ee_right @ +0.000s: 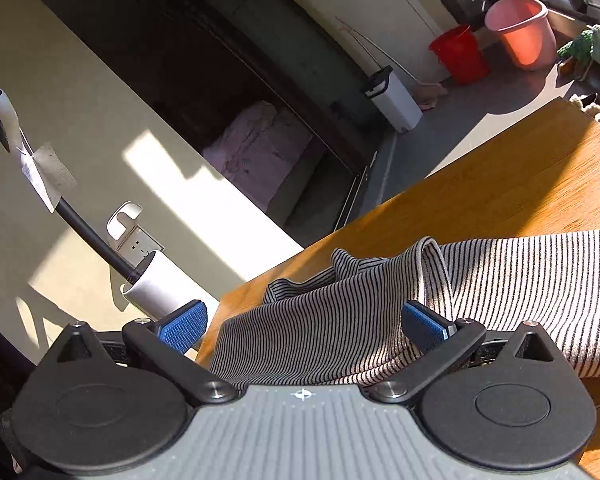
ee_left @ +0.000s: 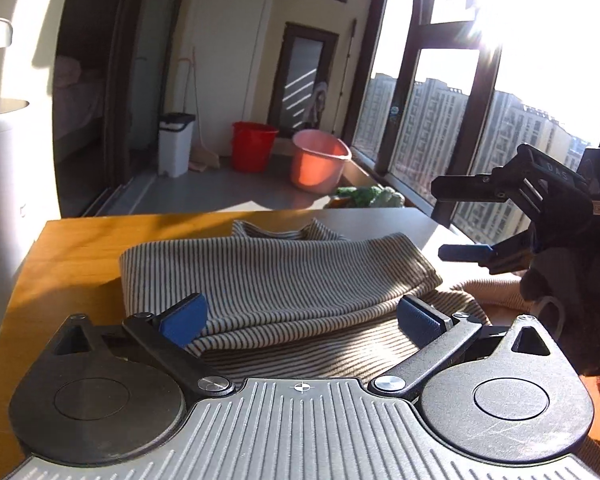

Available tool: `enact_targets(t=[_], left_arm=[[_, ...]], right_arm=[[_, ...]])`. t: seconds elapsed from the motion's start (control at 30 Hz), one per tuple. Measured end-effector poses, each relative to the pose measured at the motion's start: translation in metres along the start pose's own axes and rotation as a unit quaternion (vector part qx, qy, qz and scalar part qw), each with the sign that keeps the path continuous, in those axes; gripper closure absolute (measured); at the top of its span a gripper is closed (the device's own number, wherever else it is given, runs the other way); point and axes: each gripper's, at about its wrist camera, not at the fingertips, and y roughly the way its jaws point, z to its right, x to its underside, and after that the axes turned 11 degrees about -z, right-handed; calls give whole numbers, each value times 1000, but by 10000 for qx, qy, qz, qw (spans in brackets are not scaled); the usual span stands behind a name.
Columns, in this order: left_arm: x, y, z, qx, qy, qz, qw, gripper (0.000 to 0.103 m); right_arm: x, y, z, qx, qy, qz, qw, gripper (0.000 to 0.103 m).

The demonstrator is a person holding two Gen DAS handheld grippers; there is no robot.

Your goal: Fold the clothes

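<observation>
Sunlit from the tall windows (ee_left: pixel 440 92) on my right, the workspace is a wooden table (ee_left: pixel 76 248) with a red bucket (ee_left: pixel 254 146), a pink bucket (ee_left: pixel 320 160) and a white bin (ee_left: pixel 175 142) on the floor beyond it.

Workpiece: one striped garment (ee_left: pixel 276 276). It lies on the table, partly folded, with an upper layer doubled over a lower one and a rounded fold edge toward the far side. A collar or hem portion shows behind that edge.

Left gripper (ee_left: pixel 300 320): jaws spread wide, nothing held. Both blue pads sit low over the near part of the cloth; I cannot tell whether they touch it.

Right gripper (ee_right: pixel 304 326): jaws also spread wide. Bunched fabric lies between them and drapes against the right pad (ee_right: pixel 424 326), but nothing is clamped. In the left wrist view this gripper (ee_left: pixel 466 220) hovers over the right end of the garment, with its lower finger near the fabric.

Step in hand, as I judge it: between folds, regrasp phase. One fold looks complete; the bundle is still long and loosely stacked.

Next move requires: closing each gripper on a matching edge at one end, capturing all layers together, then carrying that end across evenly so the stack does not shear or slide toward the table edge.
</observation>
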Motion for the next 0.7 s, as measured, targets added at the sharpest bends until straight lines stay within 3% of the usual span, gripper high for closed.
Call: enact_targets(t=[0.07, 0.3, 0.4, 0.6, 0.7], left_arm=[[2, 20, -8, -208, -154, -428, 9987, 0], [3, 18, -23, -163, -306, -415, 9985, 0], [4, 18, -22, -211, -287, -414, 9985, 0], [3, 20, -21, -308, -395, -395, 9980, 0], [3, 21, -21, -427, -429, -400, 9974, 0]], right_arm=[[9, 15, -3, 263, -106, -125, 9995, 0], [25, 37, -29, 1066, -799, -256, 9908, 0], [27, 42, -32, 1110, -1134, -317, 9868, 0], [19, 44, -21, 749, -1080, -145, 9912, 0], [15, 52, -24, 785, -1186, -210, 9896, 0]])
